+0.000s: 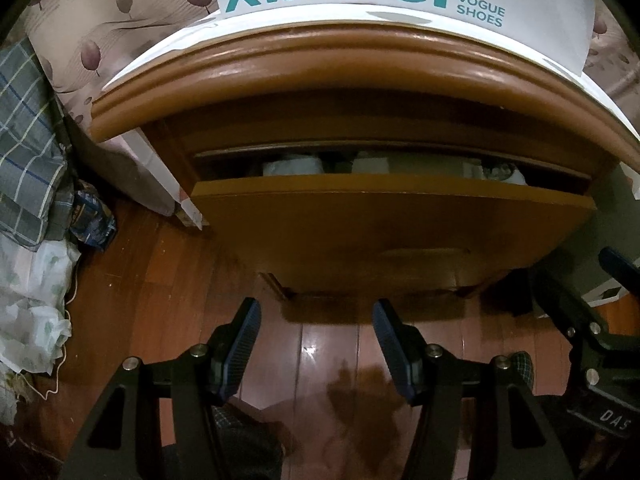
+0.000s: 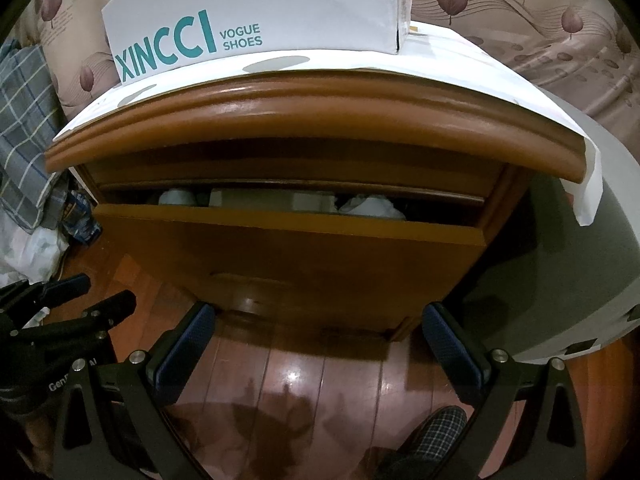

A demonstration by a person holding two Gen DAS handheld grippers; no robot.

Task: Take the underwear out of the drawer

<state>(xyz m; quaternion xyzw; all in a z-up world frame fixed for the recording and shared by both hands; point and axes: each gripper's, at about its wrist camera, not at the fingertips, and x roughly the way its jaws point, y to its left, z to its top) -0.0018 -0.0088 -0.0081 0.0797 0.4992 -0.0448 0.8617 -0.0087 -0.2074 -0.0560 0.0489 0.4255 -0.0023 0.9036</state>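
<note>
Underwear [image 2: 372, 206]: pale folded fabric, seen only through the narrow gap above the drawer front [image 1: 392, 220]; individual pieces not told apart, so which bundle was underwear could not be confirmed.

Drawer: pulled partly out of the wooden nightstand [image 2: 312, 108], gap too slim for a gripper to enter. Judged as barely opened, nothing yet extracted.

Left gripper [image 1: 316, 344]: held below and in front of the drawer front, over the wooden floor [image 1: 320, 360]. Fingers spread, nothing between the pads, no contact with the drawer.

Right gripper [image 2: 318, 344]: likewise below and in front of the drawer front, to the right of the left gripper. Fingers spread wide, empty, clear of the wood.

Shoe box [image 2: 256, 12]: standing on the nightstand top, well above the drawer; not involved.

Checked cloth [image 1: 28, 128]: lying left of the nightstand; not involved.

Remaining steps, as judged:
1. Pull drawer further out.
2. Reach into the opening from above the drawer front.
3. Pinch one garment and lift clear.

Completed so far: partial opening only.
</note>
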